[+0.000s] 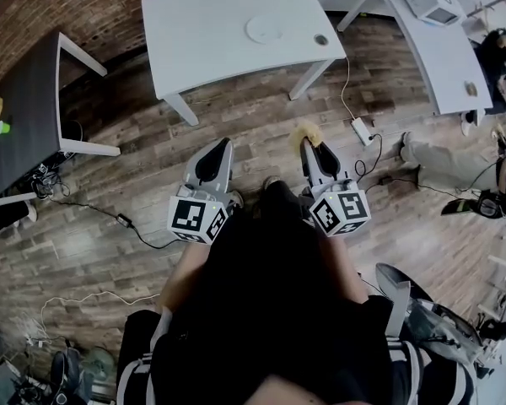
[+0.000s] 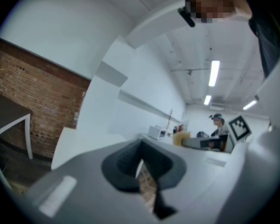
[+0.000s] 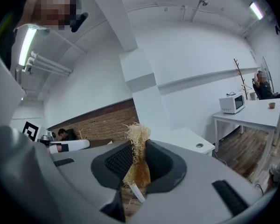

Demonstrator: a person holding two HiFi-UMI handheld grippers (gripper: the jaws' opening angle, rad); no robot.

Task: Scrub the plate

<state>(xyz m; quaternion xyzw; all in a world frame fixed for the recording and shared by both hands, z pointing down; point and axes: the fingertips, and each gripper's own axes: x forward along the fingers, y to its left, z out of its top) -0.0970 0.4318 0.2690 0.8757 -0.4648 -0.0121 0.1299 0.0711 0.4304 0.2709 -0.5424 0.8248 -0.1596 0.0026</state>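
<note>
A white plate (image 1: 264, 29) lies on the white table (image 1: 211, 24) ahead of me, well beyond both grippers. My right gripper (image 1: 308, 144) is held over the wooden floor, shut on a straw-coloured fibre scrubber (image 1: 304, 132). In the right gripper view the scrubber (image 3: 137, 161) sticks up between the dark pads (image 3: 116, 162). My left gripper (image 1: 222, 148) hangs beside it at the same height. Its jaws are shut with nothing between them, as the left gripper view (image 2: 141, 164) shows. A small round thing (image 1: 321, 39) sits on the table right of the plate.
A dark table (image 1: 25, 116) stands at the left. A second white table (image 1: 443, 53) with a microwave (image 1: 430, 2) is at the right. A power strip (image 1: 360, 130) and cables lie on the floor. A person's legs (image 1: 443, 154) stretch out at right.
</note>
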